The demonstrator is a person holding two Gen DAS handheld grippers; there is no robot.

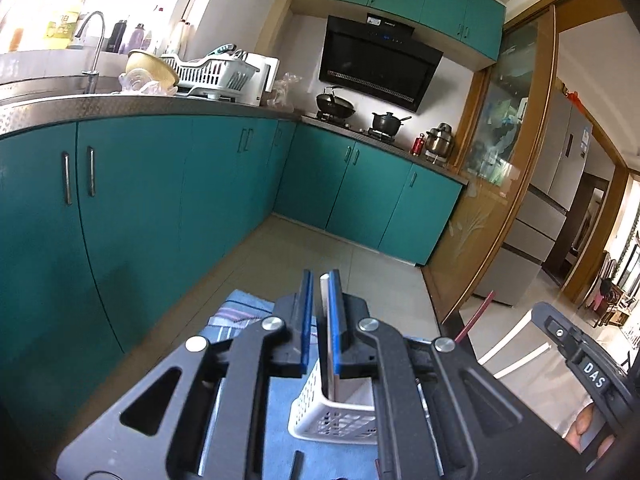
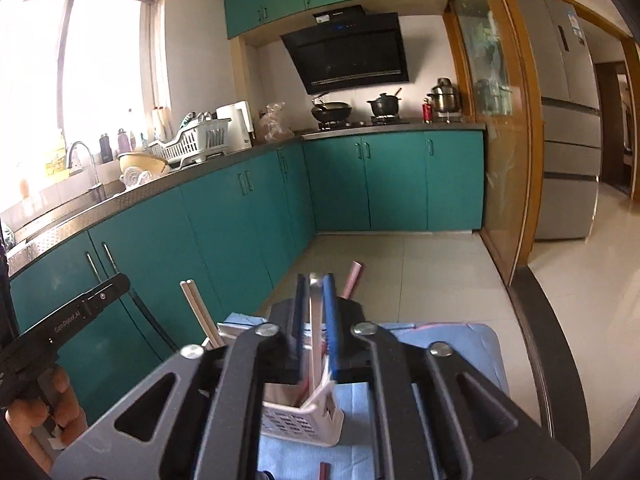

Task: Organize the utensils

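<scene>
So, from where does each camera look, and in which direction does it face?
Left wrist: sits on the left tool, looks forward over a white basket toward teal cabinets; the right hand shows at the right edge.
Right wrist: sits on the right tool, faces the same way; the left hand shows at lower left.
Both share the basket, the cabinets and the range hood.

white basket (image 1: 320, 412) base hidden behind gripper linkage, utensil (image 2: 316, 340) lower end unseen inside basket
</scene>
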